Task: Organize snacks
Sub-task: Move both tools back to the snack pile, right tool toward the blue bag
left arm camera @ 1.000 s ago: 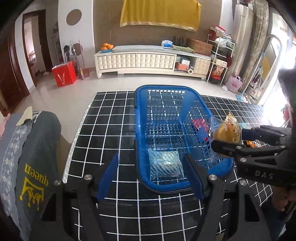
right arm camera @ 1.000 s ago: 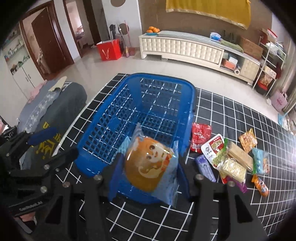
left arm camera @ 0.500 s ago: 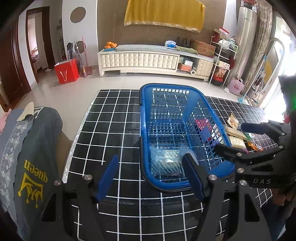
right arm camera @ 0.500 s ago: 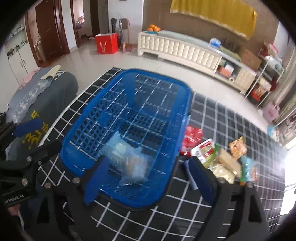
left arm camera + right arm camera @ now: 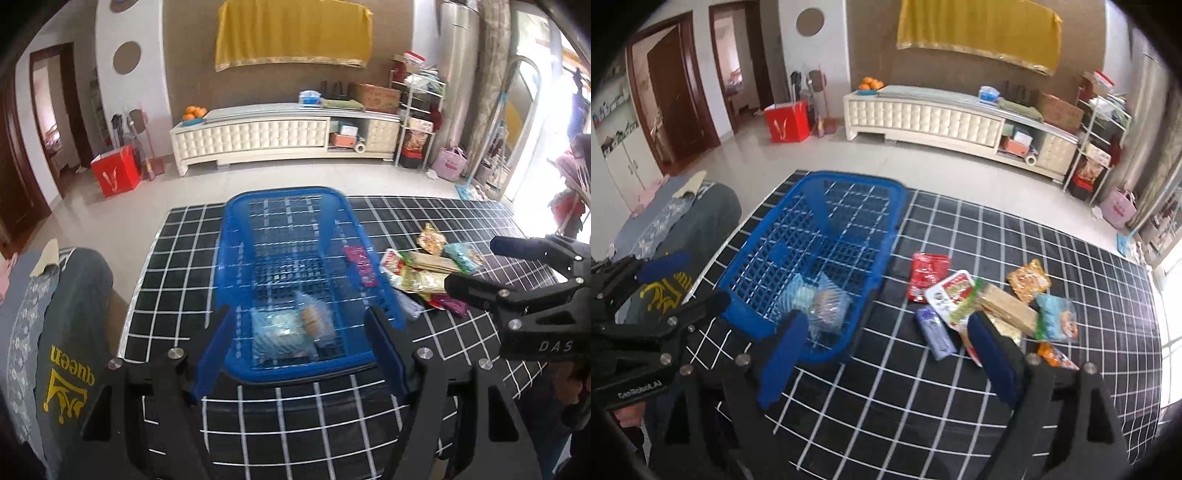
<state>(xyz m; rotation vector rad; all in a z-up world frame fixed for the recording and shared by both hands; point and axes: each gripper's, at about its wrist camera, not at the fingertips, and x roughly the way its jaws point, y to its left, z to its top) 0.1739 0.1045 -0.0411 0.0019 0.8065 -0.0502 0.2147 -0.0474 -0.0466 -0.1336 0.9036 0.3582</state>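
blue lattice plastic basket (image 5: 827, 236); crinkly clear packets (image 5: 827, 306) inside, seemingly two

My left tool (image 5: 299, 345) is black angular plastic with blue finger pads (image 5: 212, 350) and silver screw heads; my right tool (image 5: 886, 354) matches it, black frame, blue pads (image 5: 993, 363); white lettering marks their bodies, "DAS" on one, "GenRobot.AI" on the other.

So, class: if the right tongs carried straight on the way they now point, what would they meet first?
Most likely the loose snack pile on the table: the purple packet and the white-and-red packet lie between the open right tongs, ahead of them. The blue basket sits left of that line. Depth is hard to judge.
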